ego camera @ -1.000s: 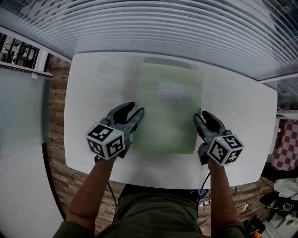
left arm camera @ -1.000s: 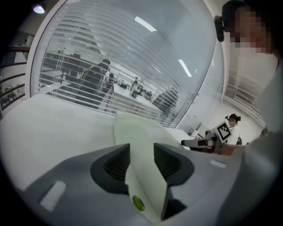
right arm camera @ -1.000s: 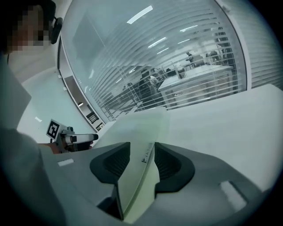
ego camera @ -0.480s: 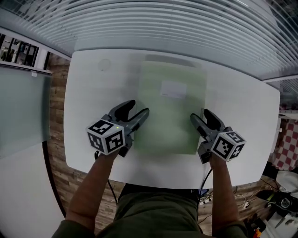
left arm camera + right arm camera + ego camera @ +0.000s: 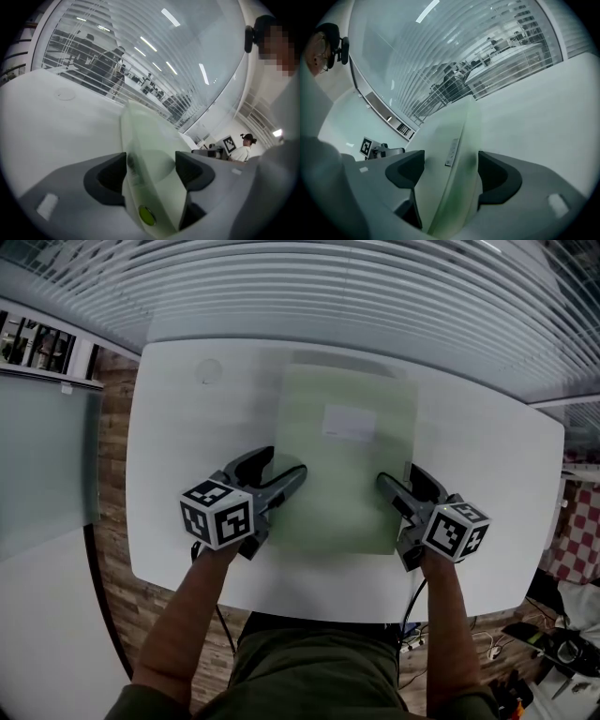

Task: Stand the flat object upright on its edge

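Observation:
A pale green flat folder (image 5: 347, 474) with a white label (image 5: 349, 421) lies on the white table (image 5: 187, 427). My left gripper (image 5: 284, 462) is at the folder's left edge near the front, and my right gripper (image 5: 397, 474) is at its right edge. Both sets of jaws have just been opening and stand wide. In the left gripper view the folder (image 5: 145, 140) runs between the jaws as a thin ridge, with a green snap button (image 5: 146, 215) low down. The right gripper view shows the folder's (image 5: 450, 154) edge between its pads too, with no pad pressing on it.
Window blinds (image 5: 356, 296) run along the table's far edge. A glass partition (image 5: 47, 465) and wooden floor (image 5: 111, 549) lie to the left. Cables and clutter (image 5: 553, 643) sit on the floor at the right. A seated person (image 5: 243, 147) shows far off.
Both grippers' jaws have spread wider around the folder's side edges, and both grippers have rolled a little. The folder has stayed in place on the table.

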### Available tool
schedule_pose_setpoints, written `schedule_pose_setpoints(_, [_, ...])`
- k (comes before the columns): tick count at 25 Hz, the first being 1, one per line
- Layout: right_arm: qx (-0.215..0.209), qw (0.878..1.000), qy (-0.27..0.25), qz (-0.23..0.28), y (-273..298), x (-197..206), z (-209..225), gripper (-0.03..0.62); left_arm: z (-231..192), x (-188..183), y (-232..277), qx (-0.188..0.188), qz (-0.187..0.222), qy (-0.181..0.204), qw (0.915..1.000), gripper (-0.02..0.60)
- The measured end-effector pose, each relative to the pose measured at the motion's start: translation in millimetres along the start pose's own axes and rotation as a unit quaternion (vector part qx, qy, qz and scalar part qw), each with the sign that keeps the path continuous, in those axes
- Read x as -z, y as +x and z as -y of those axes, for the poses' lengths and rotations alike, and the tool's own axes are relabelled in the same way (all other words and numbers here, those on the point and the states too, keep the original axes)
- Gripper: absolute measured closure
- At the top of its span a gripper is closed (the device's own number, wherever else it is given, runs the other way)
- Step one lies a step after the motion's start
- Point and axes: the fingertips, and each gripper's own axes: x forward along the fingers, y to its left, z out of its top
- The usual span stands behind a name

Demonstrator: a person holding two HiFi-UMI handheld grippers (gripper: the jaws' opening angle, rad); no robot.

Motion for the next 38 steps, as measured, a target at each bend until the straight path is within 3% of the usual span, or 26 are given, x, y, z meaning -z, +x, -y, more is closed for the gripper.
schedule_pose_setpoints(11, [-0.009, 0.999, -0.011, -0.033, 4.9, 3.9, 2.1, 0.255, -5.5, 4.4, 3.1, -0.008, -0.026, 0.011, 0.9996, 0.275])
schedule_pose_setpoints(21, [-0.003, 0.999, -0.008, -0.044, -1.2, 4.4, 2.6, 0.256, -0.9, 6.2, 5.5, -0.016, -0.109, 0.002, 0.9940, 0.275])
schedule_pose_setpoints(27, [0.007, 0.999, -0.012, -0.038, -46.2, -3.4, -12.1, 0.260, 43.1, 3.4, -8.9, -0.022, -0.119, 0.003, 0.9927, 0.276])
schedule_pose_setpoints(32, [0.010, 0.998, -0.032, -0.048, -20.6, 14.5, -13.4, 0.260, 15.4, 18.6, -11.5, -0.030, -0.123, 0.014, 0.9919, 0.276])
schedule_pose_setpoints(38, [0.012, 0.998, -0.053, -0.032, -35.0, 15.8, -37.5, 0.260, 31.1, 20.8, -37.2, -0.044, -0.094, 0.018, 0.9945, 0.276])
